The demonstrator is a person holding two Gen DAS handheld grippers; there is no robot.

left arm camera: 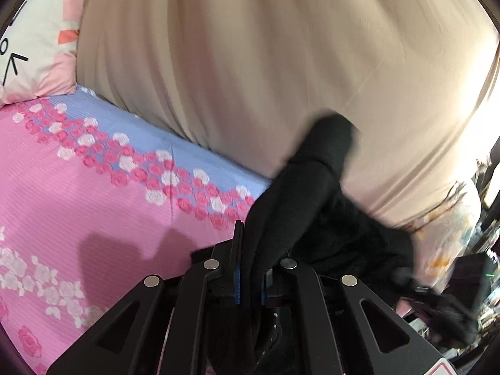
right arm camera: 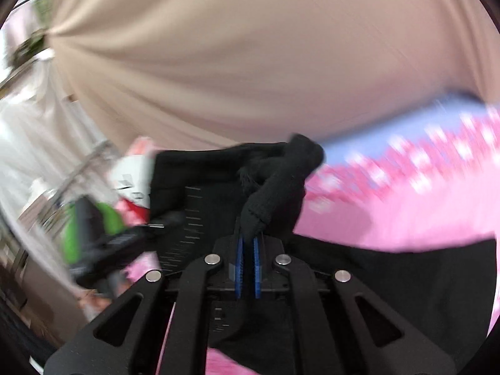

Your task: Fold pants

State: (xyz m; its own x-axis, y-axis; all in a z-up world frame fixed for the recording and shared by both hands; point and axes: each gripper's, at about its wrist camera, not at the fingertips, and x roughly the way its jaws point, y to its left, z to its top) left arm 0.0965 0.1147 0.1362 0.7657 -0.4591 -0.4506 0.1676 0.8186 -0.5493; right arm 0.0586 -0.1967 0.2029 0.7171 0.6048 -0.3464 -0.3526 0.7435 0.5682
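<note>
While clamped in both grippers, black pants (left arm camera: 300, 193) entered as follows.

Left gripper (left arm camera: 250, 268): jaws closed on a bunched fold of the black fabric, which rises from between the blue pads (left arm camera: 236, 281) and runs up and to the right. Grip firm, no gap visible.

Right gripper (right arm camera: 249, 250): jaws closed on a rolled, thick ridge of the same pants (right arm camera: 281, 175), likely a hem or waistband; blue pads pinching it at the tips. Rest of the cloth hanging below and to the right of the gripper, partly lying on the bed.

Handling, judged: soft, knit-like, light, limp; no stiffness to hold a crease unaided; drapes and sags wherever unsupported. Not fragile, not slippery against the ribbed pads. Best taken at doubled edges — waistband, hem, seam — where thickness gives purchase; single layers prone to slipping out or dragging a second layer along.

Position: lifted off the bed (left arm camera: 93, 212), spanning between the two grippers, over the near edge of the pink rose-print cover, lower part trailing on it.

Beyond: beige curtain (left arm camera: 250, 62) along the far edge of the bed; cartoon-print pillow (left arm camera: 40, 47) at its far left corner. Right view blurred; clutter past the bed unreadable.
</note>
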